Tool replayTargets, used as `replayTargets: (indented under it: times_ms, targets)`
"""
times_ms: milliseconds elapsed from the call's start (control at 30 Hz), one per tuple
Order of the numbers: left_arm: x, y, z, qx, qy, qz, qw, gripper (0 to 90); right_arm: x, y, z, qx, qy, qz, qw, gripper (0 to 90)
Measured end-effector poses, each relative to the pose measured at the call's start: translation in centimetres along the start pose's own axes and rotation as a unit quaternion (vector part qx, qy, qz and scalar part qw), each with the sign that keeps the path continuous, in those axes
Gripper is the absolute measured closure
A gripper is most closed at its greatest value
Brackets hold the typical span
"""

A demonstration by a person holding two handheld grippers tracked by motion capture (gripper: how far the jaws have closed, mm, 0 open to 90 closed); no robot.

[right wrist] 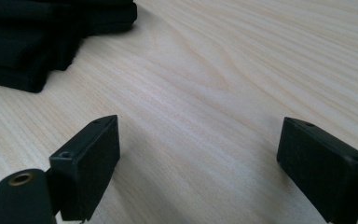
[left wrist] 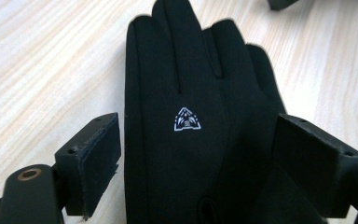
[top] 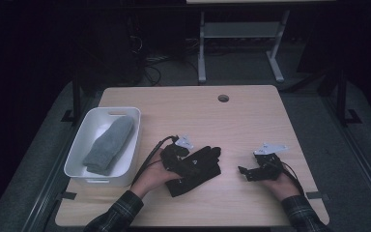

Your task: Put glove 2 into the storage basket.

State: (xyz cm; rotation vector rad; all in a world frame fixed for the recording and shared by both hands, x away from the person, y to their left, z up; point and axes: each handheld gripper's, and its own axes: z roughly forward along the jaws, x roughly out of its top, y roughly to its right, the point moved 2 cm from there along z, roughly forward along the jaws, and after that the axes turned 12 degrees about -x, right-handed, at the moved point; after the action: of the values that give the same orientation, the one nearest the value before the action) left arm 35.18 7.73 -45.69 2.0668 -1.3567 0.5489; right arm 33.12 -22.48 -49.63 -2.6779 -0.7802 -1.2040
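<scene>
A black glove [top: 196, 167] lies flat on the wooden table [top: 251, 116], near its front middle. In the left gripper view the black glove [left wrist: 191, 116] shows a small white logo, its fingers pointing away. My left gripper [top: 189, 159] is open, low over the glove, and its jaws straddle the glove's palm without closing on it. My left gripper [left wrist: 196, 163] shows the glove lying between its pads. My right gripper [top: 244, 171] is open just above bare wood to the right of the glove. The glove's fingertips [right wrist: 37, 42] lie off to the upper left of my right gripper [right wrist: 198, 168].
A white bin [top: 128, 116] stands at the table's left edge with a grey sock [top: 108, 144] lying inside it. A round cable hole [top: 223, 98] sits near the far edge. Beyond the table, a white desk frame [top: 241, 43] stands on the dark floor.
</scene>
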Motion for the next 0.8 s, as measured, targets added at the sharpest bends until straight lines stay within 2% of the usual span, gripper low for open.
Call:
replayTargets:
  times_ms: [100,133,333,367,433,700,733,800]
  targets:
    - [-0.1,0.0,0.5,0.002,-0.009,0.003,1.0000,14.1,0.0,0.0,0.0,0.000,0.000,0.000,1.0000,12.8]
    - [-0.2,0.0,0.6,0.004,-0.020,0.012,0.9997,14.1,0.0,0.0,0.0,0.000,0.000,0.000,1.0000,12.9]
    - [-0.3,0.0,1.0,0.004,-0.021,0.007,0.9998,13.7,0.0,0.0,0.0,0.000,-0.001,0.001,1.0000,12.9]
    - [-0.4,-0.1,1.1,0.005,-0.027,0.012,0.9995,13.7,0.0,0.0,0.0,0.000,-0.001,0.001,1.0000,12.9]
    - [-0.5,0.0,1.3,0.004,-0.019,0.007,0.9998,13.7,0.0,0.0,0.0,0.000,-0.001,0.001,1.0000,12.9]
    - [-0.9,-0.2,1.6,0.004,-0.014,0.006,0.9999,13.7,0.0,0.0,0.0,0.000,-0.001,0.001,1.0000,12.9]
    - [-1.0,-0.4,1.5,0.001,-0.022,0.010,0.9997,13.7,0.0,0.0,0.0,0.000,-0.001,0.001,1.0000,12.9]
    - [-1.1,-0.5,1.8,-0.008,-0.010,-0.008,0.9999,13.4,0.0,0.0,0.0,0.000,-0.001,0.001,1.0000,12.9]
